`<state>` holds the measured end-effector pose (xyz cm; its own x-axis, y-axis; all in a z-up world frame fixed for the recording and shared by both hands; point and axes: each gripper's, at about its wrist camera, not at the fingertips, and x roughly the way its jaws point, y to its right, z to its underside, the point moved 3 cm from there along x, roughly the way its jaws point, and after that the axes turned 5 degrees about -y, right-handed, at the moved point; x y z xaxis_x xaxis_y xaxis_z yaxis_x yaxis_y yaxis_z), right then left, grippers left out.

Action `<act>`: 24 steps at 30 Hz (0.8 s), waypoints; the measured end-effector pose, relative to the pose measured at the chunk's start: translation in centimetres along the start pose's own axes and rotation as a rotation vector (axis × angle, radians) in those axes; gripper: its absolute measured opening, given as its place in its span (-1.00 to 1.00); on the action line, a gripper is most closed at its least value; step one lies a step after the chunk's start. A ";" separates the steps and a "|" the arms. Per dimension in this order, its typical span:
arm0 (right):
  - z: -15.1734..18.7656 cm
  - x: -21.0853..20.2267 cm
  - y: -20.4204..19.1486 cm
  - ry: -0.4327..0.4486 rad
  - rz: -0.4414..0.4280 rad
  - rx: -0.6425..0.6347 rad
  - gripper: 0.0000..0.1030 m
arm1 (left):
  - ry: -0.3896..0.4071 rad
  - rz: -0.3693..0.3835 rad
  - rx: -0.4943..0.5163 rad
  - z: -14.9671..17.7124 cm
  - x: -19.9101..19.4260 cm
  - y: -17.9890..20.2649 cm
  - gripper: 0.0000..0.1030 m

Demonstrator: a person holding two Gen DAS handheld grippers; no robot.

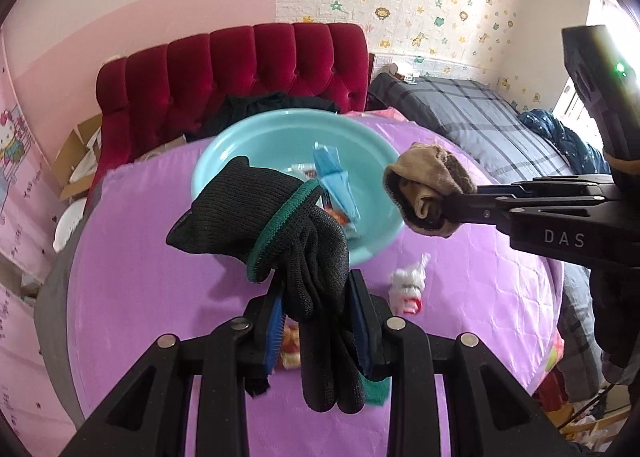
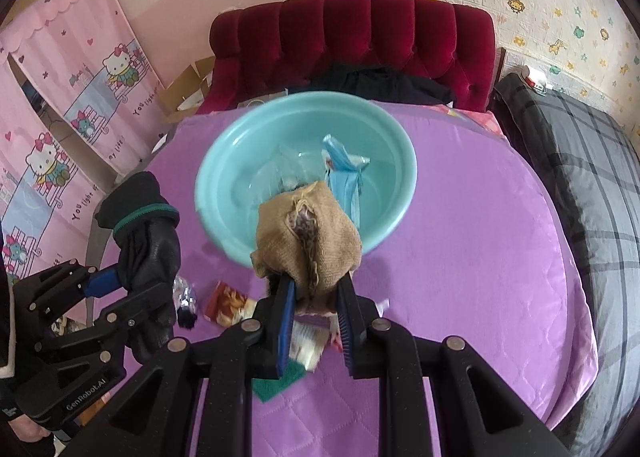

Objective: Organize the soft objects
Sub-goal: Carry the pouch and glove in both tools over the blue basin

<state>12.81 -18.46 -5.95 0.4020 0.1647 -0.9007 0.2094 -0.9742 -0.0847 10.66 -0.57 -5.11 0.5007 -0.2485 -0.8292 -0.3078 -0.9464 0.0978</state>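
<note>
Between my left fingers (image 1: 320,321) hangs a black glove (image 1: 276,225), and its bulk hides how far the pads bite; I am pinching it by the finger end, the teal-banded cuff flopping up and away from me. Its lowest fingertips droop back past my knuckles, partly covering a green scrap beneath. My right fingers (image 2: 316,305) are pressed on a tan sock (image 2: 310,233), bunched into a lump with a darker speckled lining showing at a split; what lies under it is mostly masked. Just beyond both sets of fingers sits a teal basin (image 2: 224,173), blurred at its near rim, holding a light blue wrapper (image 2: 344,173) and clear plastic. Below my fingers, on the purple quilt (image 2: 480,257), lie snack packets (image 2: 228,303), hard to read. Farther off stands a red tufted headboard (image 2: 352,33), a grey plaid blanket (image 2: 592,185) to its right.
</note>
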 end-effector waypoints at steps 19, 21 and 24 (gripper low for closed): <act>-8.0 6.3 0.8 -0.014 -0.002 0.050 -0.60 | -0.010 0.033 0.021 -6.6 6.5 -2.1 -0.38; -8.4 7.3 1.3 -0.028 -0.013 0.070 -0.60 | -0.015 0.028 0.028 -7.2 7.5 -2.2 -0.38; -9.0 8.9 1.9 -0.045 -0.021 0.093 -0.59 | -0.032 0.038 0.022 -7.8 8.7 -2.5 -0.38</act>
<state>24.84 -17.48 -10.27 0.3573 0.1804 -0.9164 0.1333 -0.9810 -0.1412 22.13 -1.99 -8.28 0.4624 -0.2777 -0.8420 -0.3443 -0.9314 0.1181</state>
